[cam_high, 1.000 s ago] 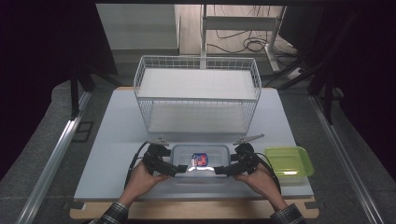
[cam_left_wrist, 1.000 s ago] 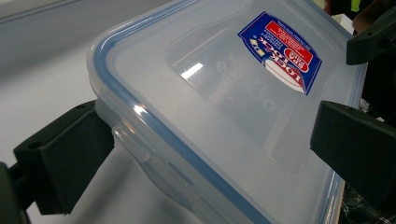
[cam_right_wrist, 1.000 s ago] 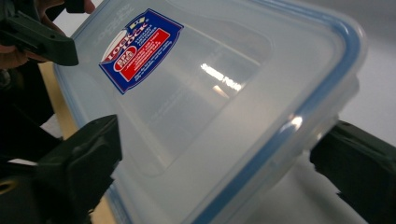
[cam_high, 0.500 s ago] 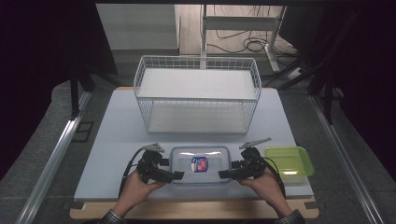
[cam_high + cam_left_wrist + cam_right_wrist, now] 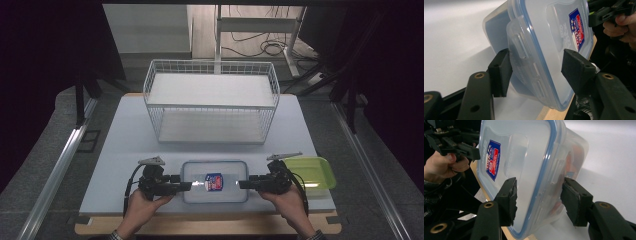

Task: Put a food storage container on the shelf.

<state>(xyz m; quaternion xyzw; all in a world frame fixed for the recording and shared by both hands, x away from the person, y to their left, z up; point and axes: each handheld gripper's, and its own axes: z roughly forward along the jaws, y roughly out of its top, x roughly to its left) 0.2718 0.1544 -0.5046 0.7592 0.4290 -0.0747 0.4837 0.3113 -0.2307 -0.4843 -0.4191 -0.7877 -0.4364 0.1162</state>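
Both claws sit spread, left claw (image 5: 192, 186) and right claw (image 5: 243, 184) straddling the lidded container's (image 5: 215, 170) short-end latches, likely squared up for grabbing.

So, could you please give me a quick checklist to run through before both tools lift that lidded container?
1. Left tool straddles the container's left end: ok, open, pads not closed on the latch.
2. Right tool straddles the right end: ok, also open.
3. Firm grip: not ok, gaps at both.
4. Lid seated: ok; latches locked: cannot tell.
5. Green lid clear of the right hand: ok, beside it.
6. Wire basket apart from the container: ok.
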